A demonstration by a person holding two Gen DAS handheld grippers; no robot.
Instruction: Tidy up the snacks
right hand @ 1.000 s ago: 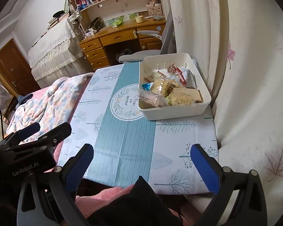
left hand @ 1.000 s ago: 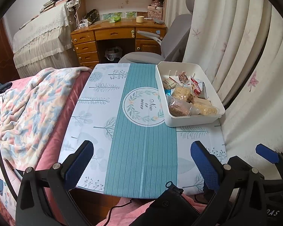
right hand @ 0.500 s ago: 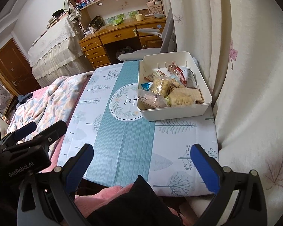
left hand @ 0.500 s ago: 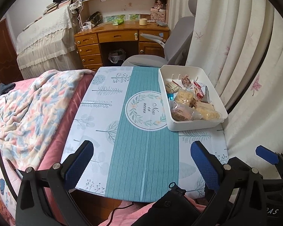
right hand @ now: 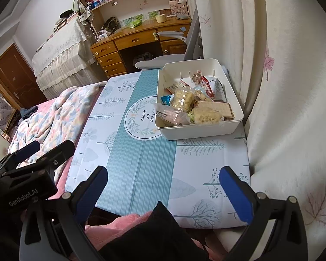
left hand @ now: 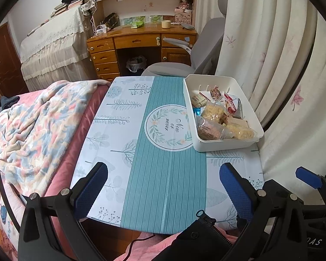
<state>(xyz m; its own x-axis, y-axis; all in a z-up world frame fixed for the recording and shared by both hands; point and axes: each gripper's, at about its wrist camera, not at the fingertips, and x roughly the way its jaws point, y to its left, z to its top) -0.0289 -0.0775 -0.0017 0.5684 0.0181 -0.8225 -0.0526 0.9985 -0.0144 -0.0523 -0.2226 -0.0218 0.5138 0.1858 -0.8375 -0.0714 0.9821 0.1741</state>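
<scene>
A white plastic bin [left hand: 226, 144] stands at the far right of a small table with a teal and white cloth [left hand: 163, 169]. It holds several wrapped snacks [left hand: 217, 117]. The bin also shows in the right wrist view [right hand: 197, 131] with its snacks [right hand: 184, 104]. My left gripper [left hand: 163, 190] is open and empty above the table's near edge. My right gripper [right hand: 163, 192] is open and empty, also above the near edge. Both are well short of the bin. The left gripper's body shows at the left in the right wrist view [right hand: 24, 174].
A bed with a floral blanket [left hand: 32, 128] lies along the table's left side. Curtains [left hand: 282, 65] hang close on the right. A wooden desk [left hand: 139, 43] and a grey chair [left hand: 184, 65] stand beyond the table.
Both grippers have drawn back and risen slightly, so the bin looks a little farther away. Both stay open and empty.
</scene>
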